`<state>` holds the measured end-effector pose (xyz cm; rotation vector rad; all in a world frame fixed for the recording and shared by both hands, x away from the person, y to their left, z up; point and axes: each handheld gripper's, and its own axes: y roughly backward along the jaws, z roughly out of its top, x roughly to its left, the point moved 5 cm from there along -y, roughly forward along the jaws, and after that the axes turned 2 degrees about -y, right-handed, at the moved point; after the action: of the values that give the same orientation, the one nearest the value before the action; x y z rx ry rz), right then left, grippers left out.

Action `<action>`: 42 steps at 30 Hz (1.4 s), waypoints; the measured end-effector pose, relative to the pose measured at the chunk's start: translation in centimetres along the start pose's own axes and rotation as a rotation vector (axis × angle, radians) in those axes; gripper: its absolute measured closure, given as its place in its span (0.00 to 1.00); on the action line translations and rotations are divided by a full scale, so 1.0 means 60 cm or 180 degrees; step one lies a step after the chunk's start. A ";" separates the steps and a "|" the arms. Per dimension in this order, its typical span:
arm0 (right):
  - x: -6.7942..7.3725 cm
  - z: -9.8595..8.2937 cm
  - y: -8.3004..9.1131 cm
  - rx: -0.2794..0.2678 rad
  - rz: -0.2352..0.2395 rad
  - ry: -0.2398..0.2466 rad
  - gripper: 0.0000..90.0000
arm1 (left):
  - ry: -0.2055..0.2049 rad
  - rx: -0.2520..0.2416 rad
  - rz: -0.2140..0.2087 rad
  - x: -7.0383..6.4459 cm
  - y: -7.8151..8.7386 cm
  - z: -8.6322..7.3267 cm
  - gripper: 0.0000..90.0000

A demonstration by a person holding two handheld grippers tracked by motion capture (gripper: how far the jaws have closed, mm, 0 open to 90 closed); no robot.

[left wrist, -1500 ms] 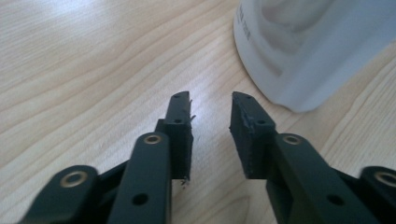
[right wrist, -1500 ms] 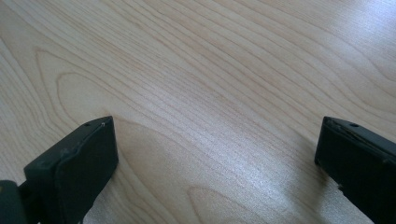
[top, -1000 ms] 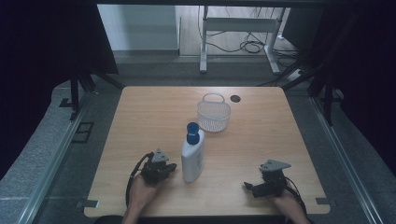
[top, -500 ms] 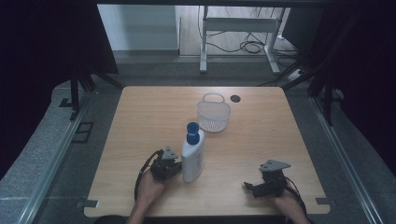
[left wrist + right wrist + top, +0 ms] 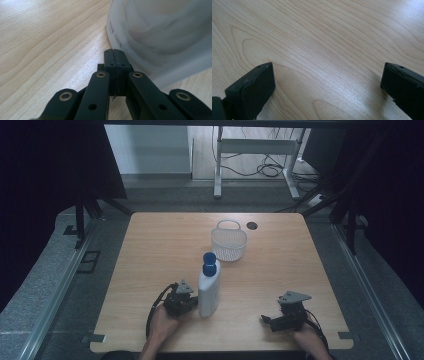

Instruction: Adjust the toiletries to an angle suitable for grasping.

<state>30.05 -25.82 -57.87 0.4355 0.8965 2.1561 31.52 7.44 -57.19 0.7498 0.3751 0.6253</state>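
A white bottle point(image 5: 209, 289) with a blue cap point(image 5: 209, 258) lies flat on the wooden surface point(image 5: 150, 250), cap pointing toward the empty basket point(image 5: 229, 243) just beyond it. The left gripper point(image 5: 186, 301) sits against the bottle's near left side with its jaws clenched on nothing, tips at the rounded base point(image 5: 160, 37), which looks like a set-up to nudge or steady the bottle, not to grasp it. The right gripper point(image 5: 272, 321) rests well apart near the front edge, jaws released wide over bare wood, likely idle.
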 end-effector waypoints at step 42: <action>0.000 0.000 0.000 -0.0006 -0.0003 -0.0001 0.00 | -0.0419 0.0056 -0.0321 -0.116 -0.017 0.019 0.99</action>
<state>30.06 -25.81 -57.88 0.4342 0.8944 2.1557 27.24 1.79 -56.52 0.7798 0.2955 0.4758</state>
